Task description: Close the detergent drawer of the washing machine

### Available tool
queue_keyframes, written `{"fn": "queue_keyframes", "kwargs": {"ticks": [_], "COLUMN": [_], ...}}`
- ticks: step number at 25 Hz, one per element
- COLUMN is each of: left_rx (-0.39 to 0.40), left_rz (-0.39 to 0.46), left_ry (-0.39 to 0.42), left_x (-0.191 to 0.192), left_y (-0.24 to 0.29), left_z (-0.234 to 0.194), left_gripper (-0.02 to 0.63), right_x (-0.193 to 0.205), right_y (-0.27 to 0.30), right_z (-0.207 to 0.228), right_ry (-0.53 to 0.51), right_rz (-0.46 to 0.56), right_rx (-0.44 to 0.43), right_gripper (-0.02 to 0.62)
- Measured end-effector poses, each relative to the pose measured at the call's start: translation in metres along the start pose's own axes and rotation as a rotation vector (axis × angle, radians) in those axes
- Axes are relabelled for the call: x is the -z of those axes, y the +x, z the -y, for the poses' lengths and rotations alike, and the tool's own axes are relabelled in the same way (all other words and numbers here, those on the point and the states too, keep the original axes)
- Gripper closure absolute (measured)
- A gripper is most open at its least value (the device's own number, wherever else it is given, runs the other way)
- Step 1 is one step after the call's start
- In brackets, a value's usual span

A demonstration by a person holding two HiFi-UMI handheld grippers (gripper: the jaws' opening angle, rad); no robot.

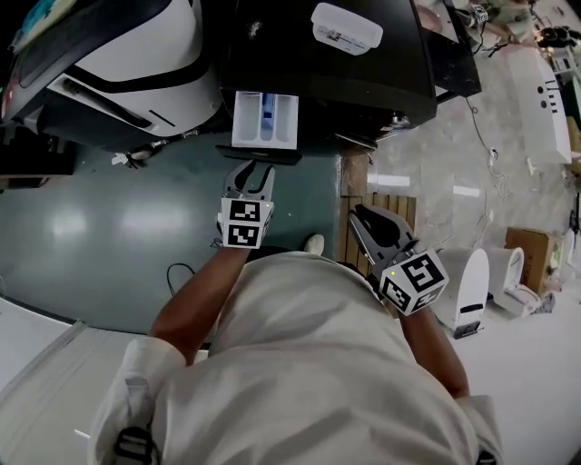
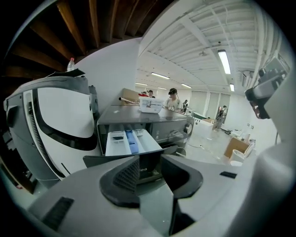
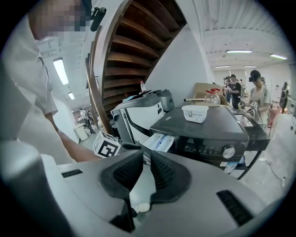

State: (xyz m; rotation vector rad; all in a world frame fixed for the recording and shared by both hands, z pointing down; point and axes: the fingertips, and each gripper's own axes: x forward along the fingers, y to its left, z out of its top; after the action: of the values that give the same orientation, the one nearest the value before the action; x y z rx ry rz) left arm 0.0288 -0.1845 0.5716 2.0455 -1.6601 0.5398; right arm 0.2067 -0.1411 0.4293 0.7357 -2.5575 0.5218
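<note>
The dark washing machine [image 1: 363,73] stands ahead of me with its white detergent drawer [image 1: 265,118] pulled out at the top left; a blue insert shows inside. My left gripper [image 1: 254,171] hovers just in front of the drawer's dark front panel, not touching it, jaws open and empty. In the left gripper view the drawer [image 2: 129,141] lies straight ahead beyond the left gripper [image 2: 150,164]. My right gripper [image 1: 357,216] hangs lower right, away from the machine, shut on nothing. The right gripper view shows the drawer [image 3: 159,141] past the right gripper [image 3: 145,157].
A white plastic box [image 1: 346,27] sits on top of the machine. A large white and black appliance [image 1: 118,54] stands to the left. A wooden pallet [image 1: 381,204] lies under the machine's right side. White devices [image 1: 472,291] stand on the floor at right. Several people stand far behind.
</note>
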Motion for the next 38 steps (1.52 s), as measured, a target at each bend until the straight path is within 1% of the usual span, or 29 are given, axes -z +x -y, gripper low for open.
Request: {"fn": "queue_keyframes", "kwargs": {"ticks": [5,11,21,26,32,38], "left_rx": [-0.045,-0.072,-0.069,-0.048,-0.038,-0.030], "left_rz": [-0.001,-0.006,-0.005,-0.012,-0.013,-0.016], "left_ry": [-0.022,-0.027,-0.006,-0.008,0.006,0.009], "left_x": [0.002,0.003,0.004,0.001,-0.001,-0.010], "left_y": [0.011,0.018,0.020,0.026,0.029,0.039], "left_z": [-0.004,-0.012,-0.012,-0.012,-0.014,-0.017], "left_gripper": [0.468,0.460,0.469,0.481,0.479,0.466], "right_x": [-0.005,-0.007,-0.008,-0.008,-0.008,-0.009], "right_y": [-0.002,0.000,0.002,0.001,-0.003,-0.002], "right_z": [0.014,0.022,0.028,0.030,0.034,0.032], "right_ry": [-0.008,-0.009,0.020,0.030,0.049,0.056], "right_rz": [0.002,0.000,0.008,0.015,0.022,0.027], "right_rx": [-0.015,-0.014,0.023,0.044,0.078,0.089], "right_gripper": [0.540,0.540,0.540,0.540,0.540,0.540]}}
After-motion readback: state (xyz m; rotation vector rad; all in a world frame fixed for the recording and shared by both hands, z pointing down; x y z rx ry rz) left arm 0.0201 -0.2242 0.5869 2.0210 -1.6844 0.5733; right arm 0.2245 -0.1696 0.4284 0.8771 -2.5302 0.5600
